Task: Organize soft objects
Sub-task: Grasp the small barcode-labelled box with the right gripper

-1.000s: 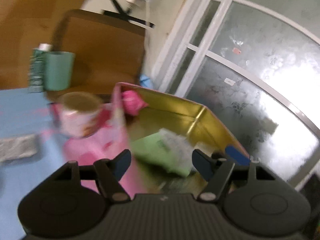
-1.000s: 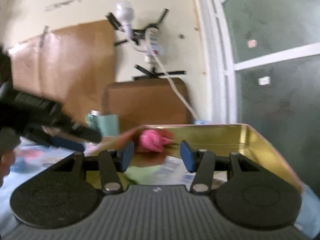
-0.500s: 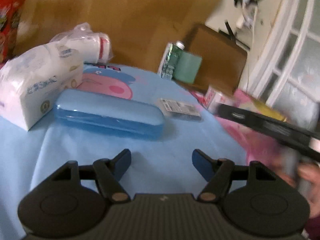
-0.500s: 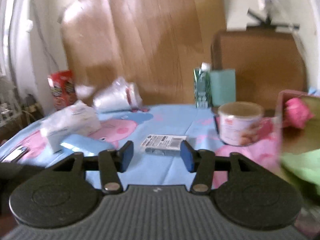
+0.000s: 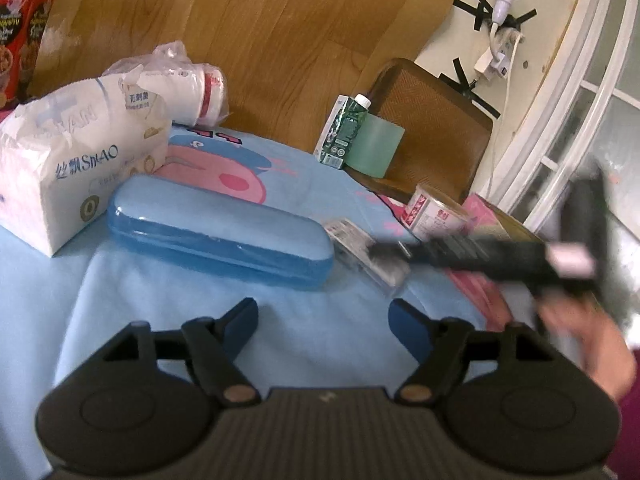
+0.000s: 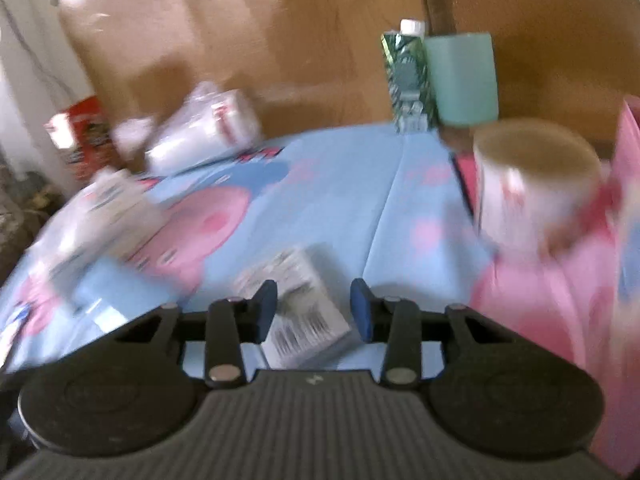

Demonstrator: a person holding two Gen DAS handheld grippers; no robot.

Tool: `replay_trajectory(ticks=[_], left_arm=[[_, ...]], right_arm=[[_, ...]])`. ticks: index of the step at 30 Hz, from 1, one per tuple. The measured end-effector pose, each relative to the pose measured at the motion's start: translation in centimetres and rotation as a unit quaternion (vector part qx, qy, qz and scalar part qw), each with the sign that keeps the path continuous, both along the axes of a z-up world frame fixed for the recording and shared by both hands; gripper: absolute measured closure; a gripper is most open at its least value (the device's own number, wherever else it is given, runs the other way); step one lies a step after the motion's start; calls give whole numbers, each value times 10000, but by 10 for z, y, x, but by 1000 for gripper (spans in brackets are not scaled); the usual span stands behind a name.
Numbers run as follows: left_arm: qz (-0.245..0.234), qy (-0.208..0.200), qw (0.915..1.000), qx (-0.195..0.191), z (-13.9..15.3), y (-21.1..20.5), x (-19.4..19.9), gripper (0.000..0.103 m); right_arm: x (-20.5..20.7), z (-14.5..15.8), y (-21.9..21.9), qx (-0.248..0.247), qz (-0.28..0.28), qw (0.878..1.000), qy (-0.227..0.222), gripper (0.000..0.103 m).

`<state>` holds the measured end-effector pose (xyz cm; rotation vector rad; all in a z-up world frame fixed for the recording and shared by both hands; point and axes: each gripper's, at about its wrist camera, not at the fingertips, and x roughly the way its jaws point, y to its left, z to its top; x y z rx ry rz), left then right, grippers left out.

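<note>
A small grey-white packet with a barcode [image 6: 304, 316] lies on the blue cartoon cloth. My right gripper [image 6: 314, 312] is open, its blue pads on either side of the packet, close above it. In the left wrist view the packet [image 5: 360, 250] lies right of a blue plastic case [image 5: 220, 232], with the right gripper [image 5: 400, 254] reaching over it, blurred. My left gripper [image 5: 322, 322] is open and empty above bare cloth. A white tissue pack [image 5: 68, 168] and a bag of white rolls [image 5: 180, 84] sit at the left.
A round pink-printed tub [image 6: 532, 188] stands right of the packet beside pink cloth [image 6: 560, 300]. A green carton [image 5: 344, 130] and a teal cup [image 5: 374, 146] stand at the back. A red box [image 5: 20, 32] is far left. A wooden panel backs the table.
Both grippers have swung left from the gold-lined box to the blue cloth. The right gripper has dropped down over the barcode packet. The left gripper has come closer to the blue case.
</note>
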<state>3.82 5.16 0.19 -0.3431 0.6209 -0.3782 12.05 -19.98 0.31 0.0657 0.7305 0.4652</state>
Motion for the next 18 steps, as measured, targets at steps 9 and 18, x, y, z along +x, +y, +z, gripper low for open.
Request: replay_trajectory(ticks=[9,18], left_arm=[[94,197,9973,-706,-4,19,0,27],[96,420,9975,-567,2,12,-11,26]], right_arm=[[-86,7,-14,-267,271,9943,-998,35],[-50,-14,15,-667,405,9930,-890,42]])
